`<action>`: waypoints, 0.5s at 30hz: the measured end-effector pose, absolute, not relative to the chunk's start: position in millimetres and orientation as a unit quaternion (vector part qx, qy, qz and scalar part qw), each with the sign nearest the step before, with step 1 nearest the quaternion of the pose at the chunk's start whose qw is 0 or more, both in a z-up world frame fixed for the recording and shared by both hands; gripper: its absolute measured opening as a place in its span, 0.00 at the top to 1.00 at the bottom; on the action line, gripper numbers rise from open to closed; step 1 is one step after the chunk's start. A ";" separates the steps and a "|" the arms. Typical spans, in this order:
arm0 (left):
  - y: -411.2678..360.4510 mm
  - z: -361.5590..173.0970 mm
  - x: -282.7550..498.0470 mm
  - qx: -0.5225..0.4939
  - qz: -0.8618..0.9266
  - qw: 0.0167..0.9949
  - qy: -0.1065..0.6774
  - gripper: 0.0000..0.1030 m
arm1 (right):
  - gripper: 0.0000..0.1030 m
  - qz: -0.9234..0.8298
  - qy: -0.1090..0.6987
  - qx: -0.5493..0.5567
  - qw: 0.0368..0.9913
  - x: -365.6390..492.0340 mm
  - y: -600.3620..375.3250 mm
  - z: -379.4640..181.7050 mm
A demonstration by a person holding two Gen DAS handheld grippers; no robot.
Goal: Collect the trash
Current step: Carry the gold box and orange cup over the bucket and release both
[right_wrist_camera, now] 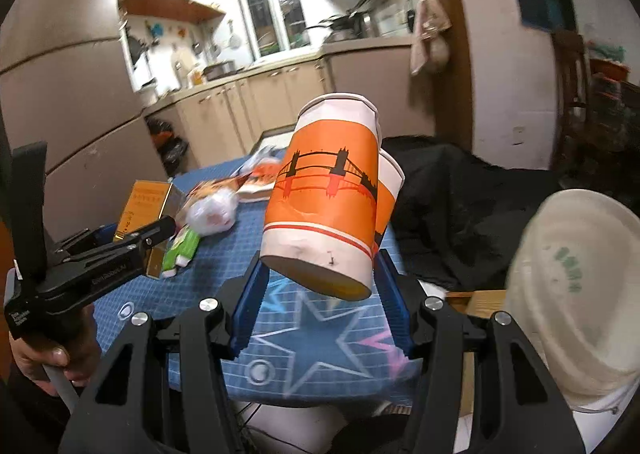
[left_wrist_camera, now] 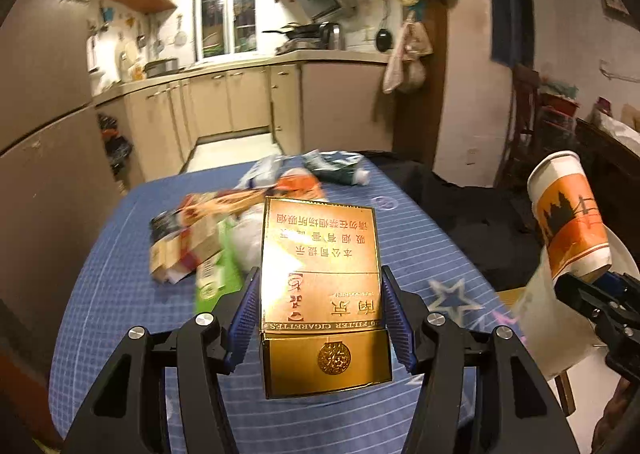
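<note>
My left gripper (left_wrist_camera: 320, 274) is shut on a gold cigarette box (left_wrist_camera: 320, 294), its blue pads pressing both long sides, and holds it above the blue table (left_wrist_camera: 120, 294). My right gripper (right_wrist_camera: 320, 258) is shut on a tilted orange and white paper cup (right_wrist_camera: 328, 205) with a second cup nested behind it. The right wrist view has the left gripper (right_wrist_camera: 152, 234) and its gold box (right_wrist_camera: 144, 201) at the left. The left wrist view has the cup (left_wrist_camera: 568, 213) at its right edge. Loose trash (left_wrist_camera: 200, 238) lies on the table: wrappers, a green pack, a white bag.
A white bucket-like container (right_wrist_camera: 580, 294) stands close on the right, off the table's edge. Black cloth (right_wrist_camera: 460, 205) lies draped behind the table. A dark squeezed tube (left_wrist_camera: 336, 167) lies at the table's far edge. A hand (right_wrist_camera: 48, 358) holds the left gripper's handle. Kitchen cabinets are beyond.
</note>
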State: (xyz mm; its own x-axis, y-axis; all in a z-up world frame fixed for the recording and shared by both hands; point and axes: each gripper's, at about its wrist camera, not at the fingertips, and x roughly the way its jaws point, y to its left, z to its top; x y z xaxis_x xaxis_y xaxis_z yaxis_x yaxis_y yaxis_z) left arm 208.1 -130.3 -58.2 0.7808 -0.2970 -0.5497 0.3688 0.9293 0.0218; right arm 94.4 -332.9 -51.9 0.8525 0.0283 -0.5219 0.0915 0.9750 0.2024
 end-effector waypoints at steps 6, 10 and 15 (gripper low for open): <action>-174.6 -53.5 202.3 0.088 -0.211 0.935 0.270 0.43 | 0.49 -0.059 0.253 0.125 0.958 66.7 -369.1 -46.6; -209.8 -51.5 196.7 0.102 -0.239 0.928 0.267 0.43 | 0.49 -0.085 0.241 0.136 0.957 49.7 -391.1 -43.5; -254.3 -49.6 183.7 0.125 -0.274 0.918 0.257 0.43 | 0.49 -0.122 0.225 0.147 0.955 26.2 -420.2 -40.3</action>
